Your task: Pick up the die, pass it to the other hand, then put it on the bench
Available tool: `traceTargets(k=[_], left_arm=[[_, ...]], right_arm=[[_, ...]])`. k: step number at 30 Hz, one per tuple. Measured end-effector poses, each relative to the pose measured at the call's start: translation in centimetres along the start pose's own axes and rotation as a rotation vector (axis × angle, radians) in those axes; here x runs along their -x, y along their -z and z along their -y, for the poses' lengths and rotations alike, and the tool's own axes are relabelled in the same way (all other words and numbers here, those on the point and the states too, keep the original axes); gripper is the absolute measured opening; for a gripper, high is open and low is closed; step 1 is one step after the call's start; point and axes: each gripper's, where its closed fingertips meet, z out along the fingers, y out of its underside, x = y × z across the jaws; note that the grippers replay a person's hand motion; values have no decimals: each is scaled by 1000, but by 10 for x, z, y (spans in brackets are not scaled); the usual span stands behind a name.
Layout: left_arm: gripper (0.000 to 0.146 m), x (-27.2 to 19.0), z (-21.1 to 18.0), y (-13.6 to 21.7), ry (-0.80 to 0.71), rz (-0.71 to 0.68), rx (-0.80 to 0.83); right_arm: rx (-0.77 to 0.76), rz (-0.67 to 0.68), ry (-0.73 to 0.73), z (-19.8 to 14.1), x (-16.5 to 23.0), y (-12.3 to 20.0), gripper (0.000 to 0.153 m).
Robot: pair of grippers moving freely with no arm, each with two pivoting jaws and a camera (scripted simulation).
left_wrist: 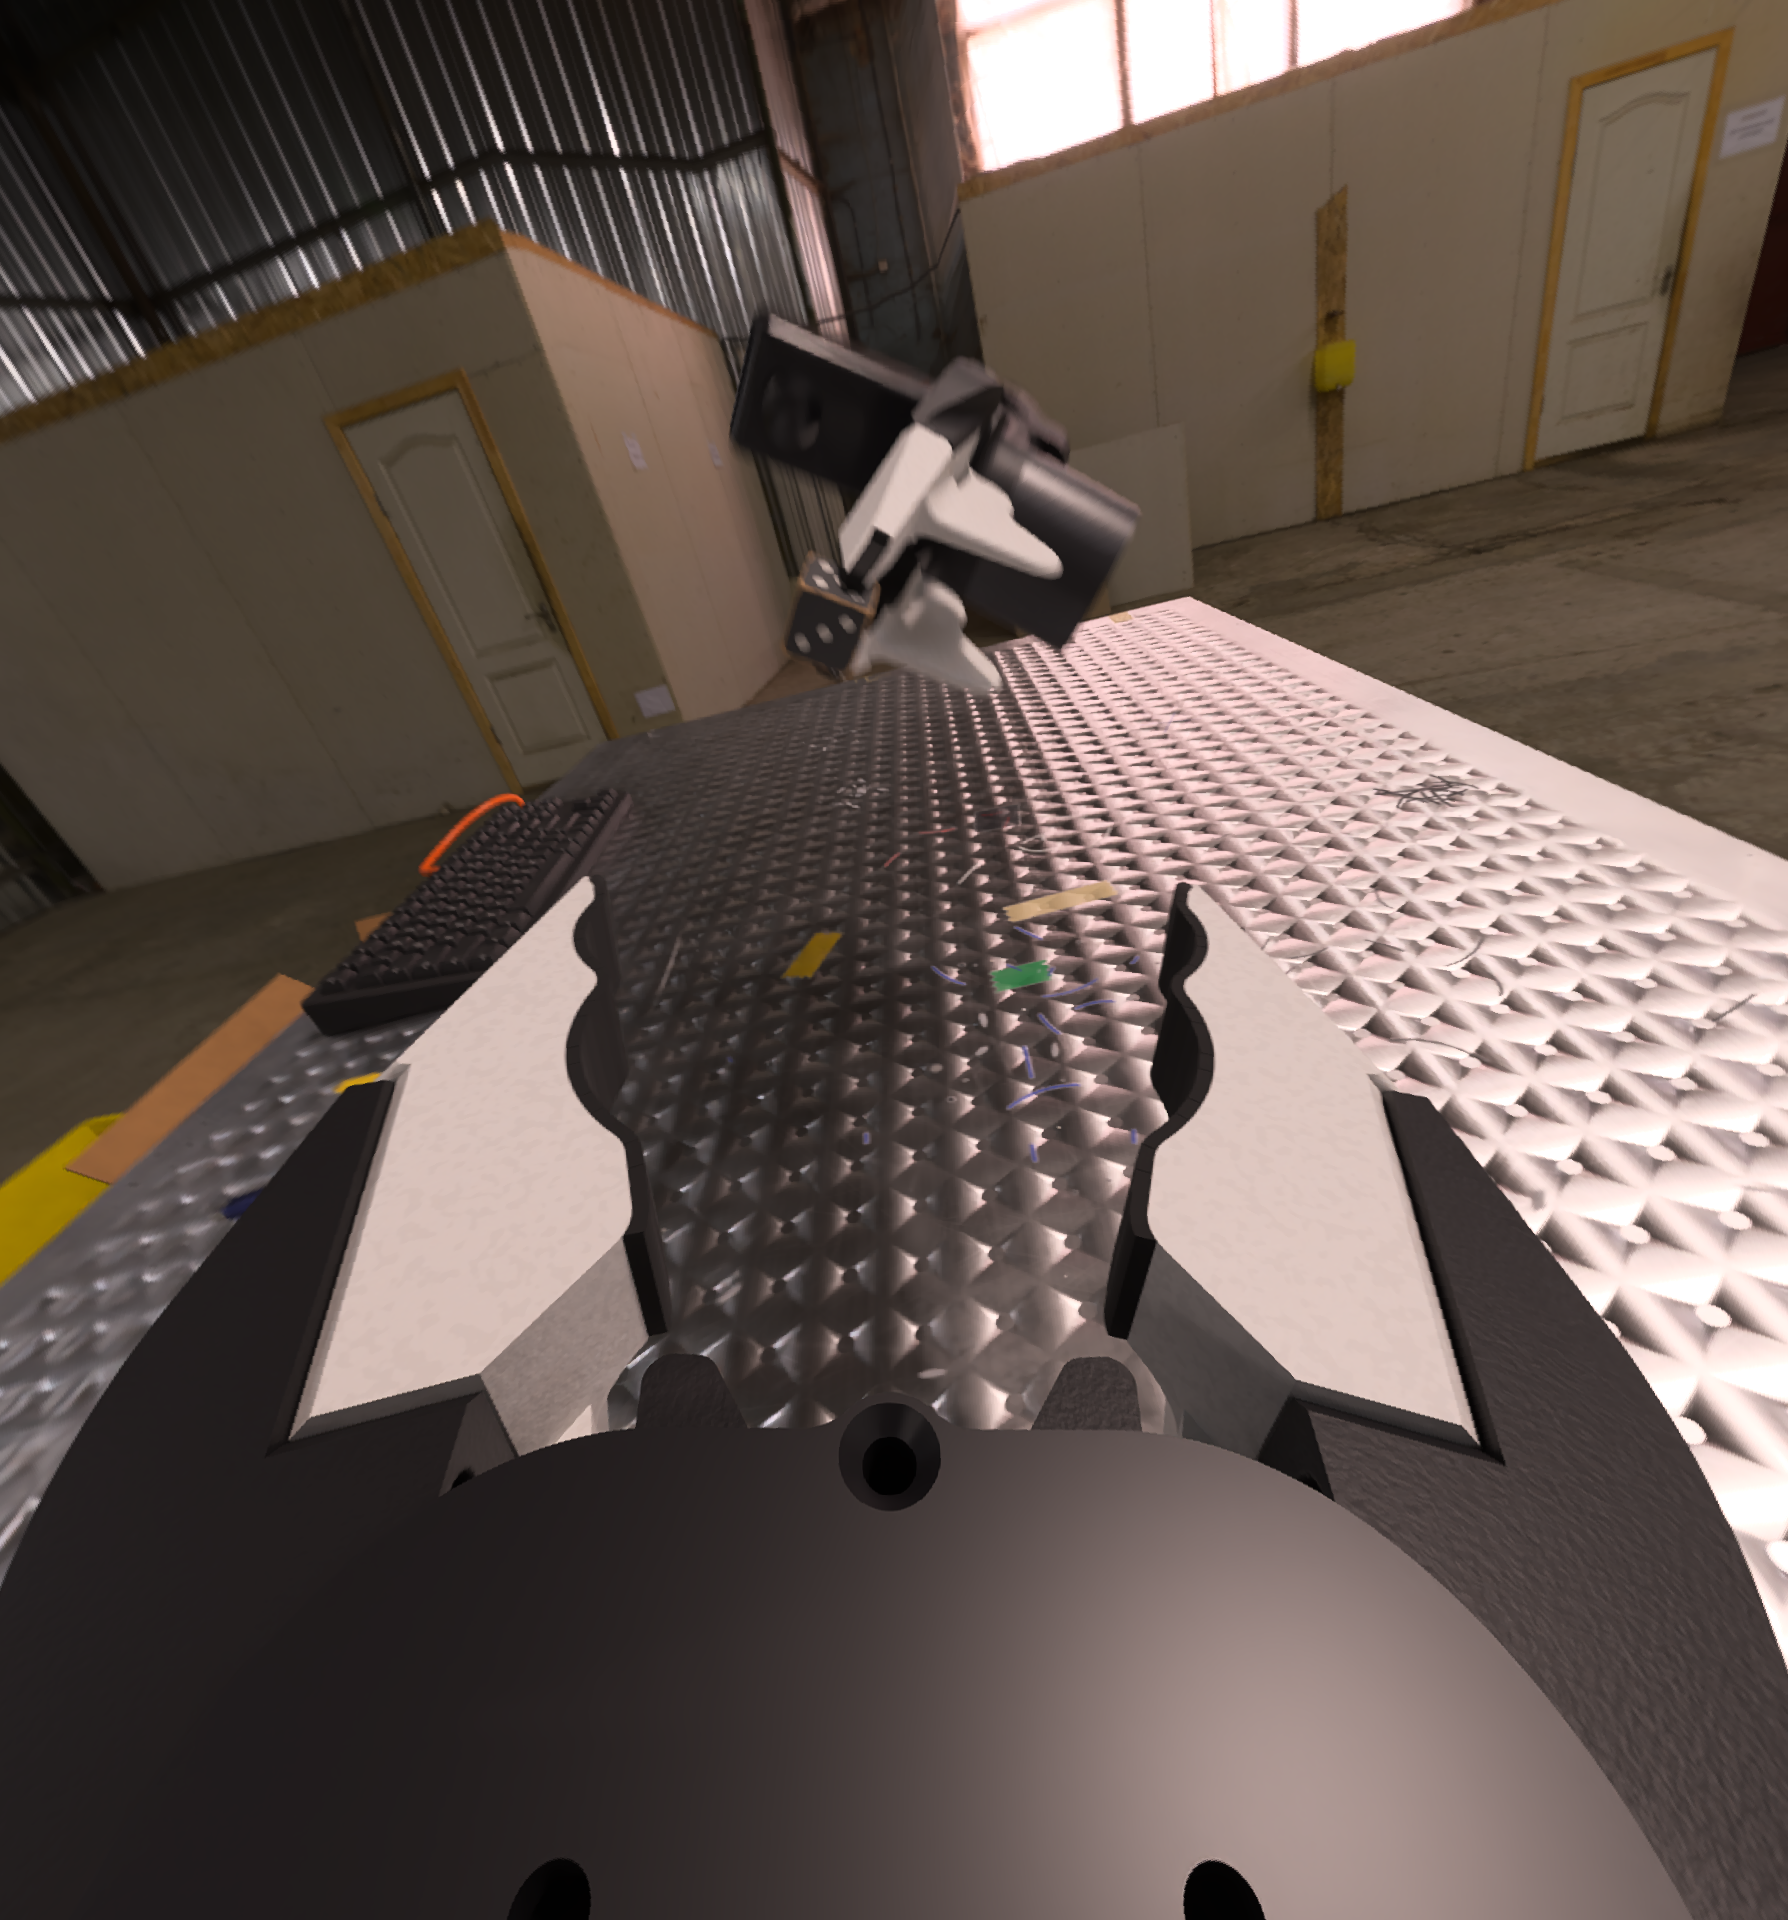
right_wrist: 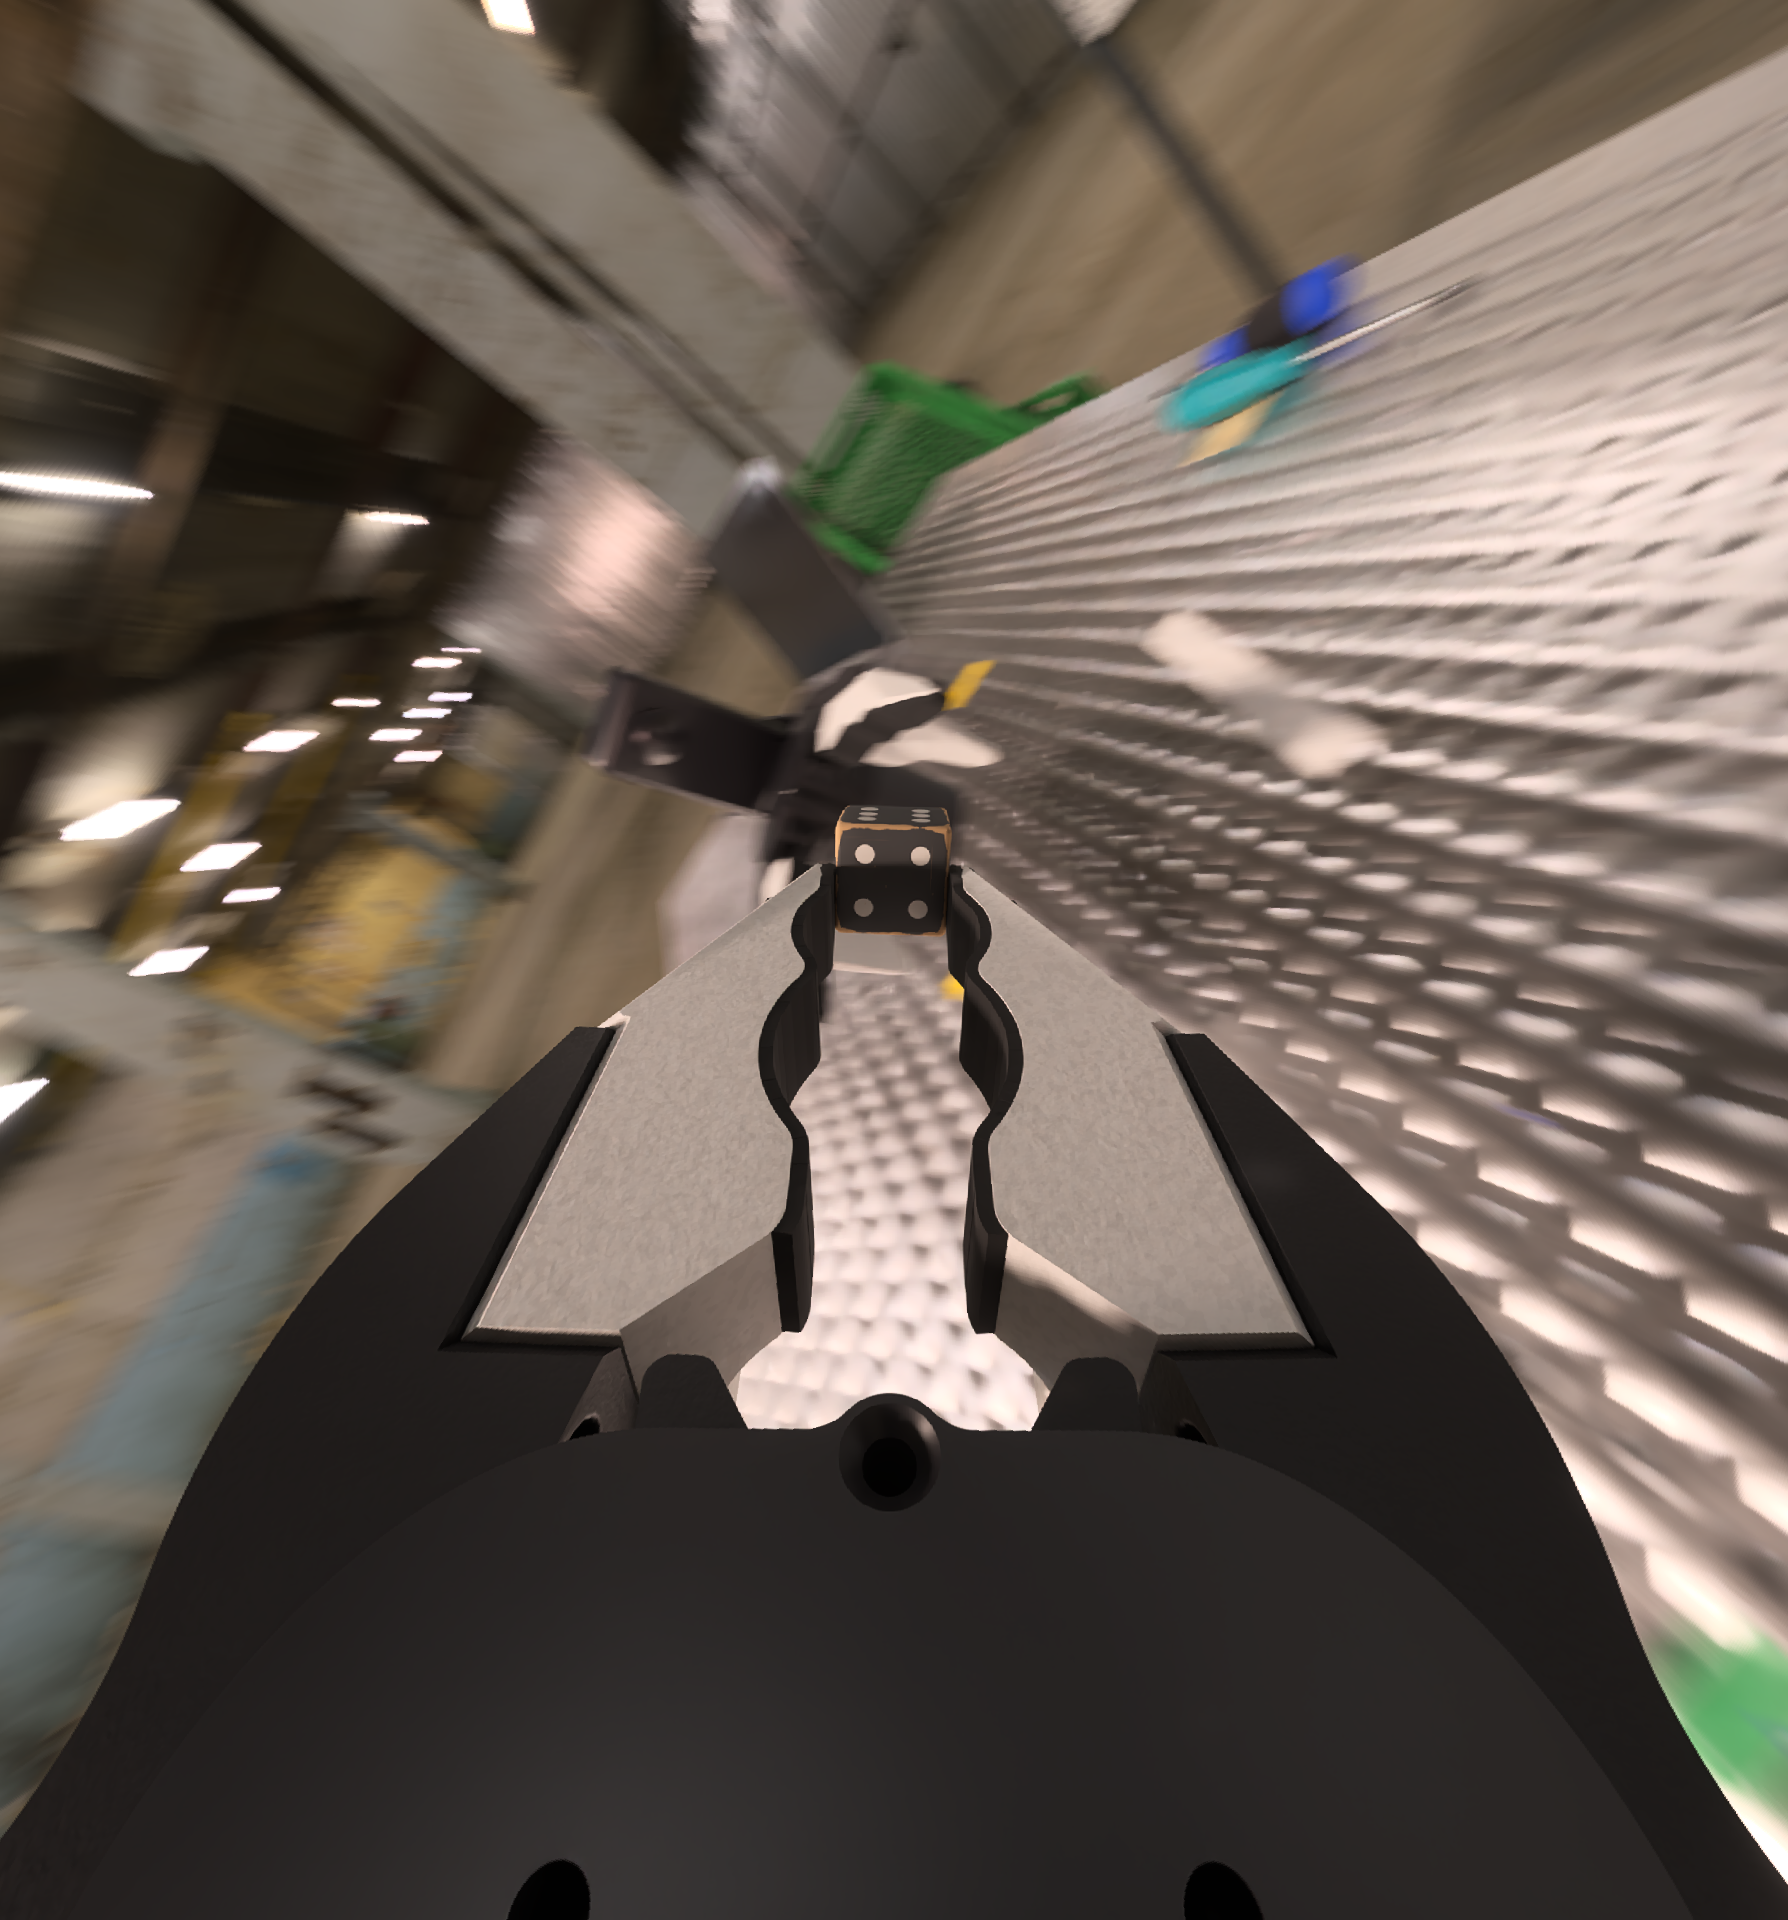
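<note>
While the left gripper (left_wrist: 885,914) hangs low over the metal tabletop (left_wrist: 1389,935) with its fingers wide apart and nothing between them, the right gripper (right_wrist: 890,894) is clamped on the die (right_wrist: 890,883) at its very fingertips.

Left wrist view, left to right: yellow block (left_wrist: 7,1216) at the far left edge of the tabletop, beyond the left finger; brown cardboard sheet (left_wrist: 194,1081) next to it; black keyboard (left_wrist: 474,904) just outside the left fingertip, with an orange cable (left_wrist: 464,826) behind it. Ahead, between the fingers, lie a yellow tape scrap (left_wrist: 812,954), a green scrap (left_wrist: 1020,975), a tan strip (left_wrist: 1061,899) and thin blue shavings (left_wrist: 1041,1081). Farther ahead and above, the right gripper (left_wrist: 854,613) is in the air over the far end of the tabletop, tilted, the black die (left_wrist: 828,623) with white pips pinched at its tips, clear of the surface.

Right wrist view, heavily motion-blurred: the left gripper (right_wrist: 869,727) shows ahead, just beyond the held die, fingers apart. Die sits between the fingertip pads, off the tabletop (right_wrist: 1441,935), four-pip face toward the camera. Up ahead to the right, a green basket (right_wrist: 900,457) at the tabletop edge; farther right, a blurred teal and blue tool (right_wrist: 1254,364) lying on the tabletop.
</note>
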Motion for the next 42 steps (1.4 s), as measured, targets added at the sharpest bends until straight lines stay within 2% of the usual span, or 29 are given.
traceTargets(k=[4,7,9,11,14,18,25,33,39,42], left_arm=[[113,-7,-7,-8,25,-16,30],[111,-9,-11,-13,4,-6,50],[107,-7,-14,-15,-21,21,58],[102,-5,-16,-17,-38,55,64],[93,-3,-17,-21,-15,89,43],[84,4,-19,-23,-1,122,69],[60,12,-25,-29,70,98,135],[57,-2,-30,-47,6,49,195],[54,-11,-31,-43,-22,32,206],[53,-12,-27,-36,-27,38,191]], right_arm=[[-40,-471,160,45,-44,118,21],[18,-826,205,64,-89,211,21],[81,-983,188,67,-119,257,21],[131,-1042,142,63,-145,283,21],[219,-1059,68,51,-180,297,21],[316,-1082,10,38,-218,300,21],[384,-1047,-62,25,-255,294,21],[371,-1055,-109,20,-275,298,21],[361,-1045,-140,14,-288,286,21],[337,-1059,-154,17,-287,287,46]])
